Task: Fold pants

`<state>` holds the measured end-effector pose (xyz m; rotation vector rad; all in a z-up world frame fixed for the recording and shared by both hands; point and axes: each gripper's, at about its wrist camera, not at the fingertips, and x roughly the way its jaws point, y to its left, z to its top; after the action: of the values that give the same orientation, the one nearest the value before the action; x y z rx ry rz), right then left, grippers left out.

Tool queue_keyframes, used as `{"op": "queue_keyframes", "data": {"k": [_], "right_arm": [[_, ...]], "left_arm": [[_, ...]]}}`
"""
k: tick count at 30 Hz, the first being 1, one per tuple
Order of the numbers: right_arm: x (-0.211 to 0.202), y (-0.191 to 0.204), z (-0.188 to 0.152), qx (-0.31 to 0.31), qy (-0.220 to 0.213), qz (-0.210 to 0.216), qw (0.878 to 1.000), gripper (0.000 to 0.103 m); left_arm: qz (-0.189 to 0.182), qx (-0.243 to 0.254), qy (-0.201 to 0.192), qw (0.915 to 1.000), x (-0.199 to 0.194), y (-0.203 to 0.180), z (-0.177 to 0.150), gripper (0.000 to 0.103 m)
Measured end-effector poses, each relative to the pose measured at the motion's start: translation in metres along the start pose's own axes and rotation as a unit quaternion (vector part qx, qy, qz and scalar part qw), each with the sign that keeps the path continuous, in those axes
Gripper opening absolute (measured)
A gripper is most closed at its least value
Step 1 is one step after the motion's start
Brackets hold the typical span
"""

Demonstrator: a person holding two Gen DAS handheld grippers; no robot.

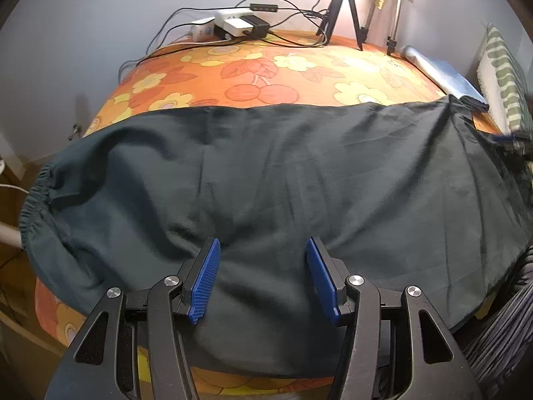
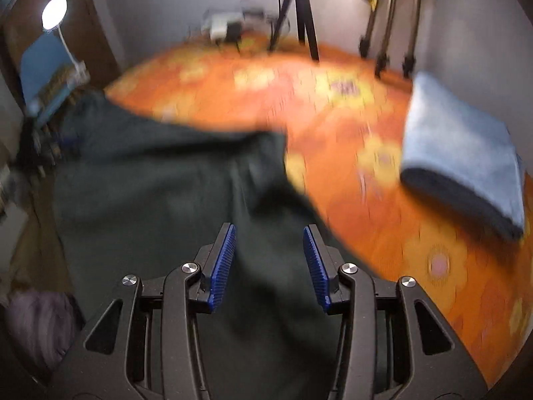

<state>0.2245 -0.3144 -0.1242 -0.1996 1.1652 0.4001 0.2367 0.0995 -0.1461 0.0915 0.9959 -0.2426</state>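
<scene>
Left tool [image 1: 263, 280]: lower centre, blue pads spread, released, poised over the cloth, apparently for a grasp. Right tool [image 2: 269, 266]: likewise released, view blurred. Pants [image 1: 266, 180]: dark green, laid flat across mid-frame on the flowered bed [image 1: 253, 76], waistband at left, ready for folding.

Orange floral bed cover [image 1: 266, 76], dark green pants [image 1: 266, 173] spread across, folded blue towel [image 2: 466, 153], power strip [image 1: 233, 25], tripod [image 1: 343, 10]
</scene>
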Motion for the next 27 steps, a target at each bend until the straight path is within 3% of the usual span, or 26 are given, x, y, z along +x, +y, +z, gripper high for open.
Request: {"op": "queue_keyframes", "data": {"k": [4,7,11,18,21,27], "right_arm": [[0.006,-0.032,-0.032,0.05,0.029,-0.049,0.997,0.044],[-0.01,-0.046,-0.044,0.088,0.023,-0.048,0.995,0.045],[-0.038,-0.038,-0.04,0.089,-0.006,-0.041,0.995,0.045],[-0.088,0.026,0.008,0.052,-0.069,0.012,0.996,0.051],[-0.094,0.067,0.039,0.013,-0.086,0.039,0.995,0.053],[-0.086,0.158,0.097,-0.063,-0.097,0.092,0.989,0.053]], "left_arm": [[0.012,-0.006,-0.005,0.9999,-0.007,0.001,-0.005,0.054],[0.022,-0.009,-0.016,0.9996,-0.02,0.004,-0.011,0.054],[0.029,-0.041,-0.037,0.998,-0.044,0.021,-0.022,0.054],[0.047,-0.116,-0.07,0.9897,-0.088,0.074,-0.048,0.054],[0.04,-0.153,-0.079,0.9843,-0.099,0.101,-0.059,0.061],[0.019,-0.214,-0.08,0.9733,-0.098,0.138,-0.071,0.064]]}}
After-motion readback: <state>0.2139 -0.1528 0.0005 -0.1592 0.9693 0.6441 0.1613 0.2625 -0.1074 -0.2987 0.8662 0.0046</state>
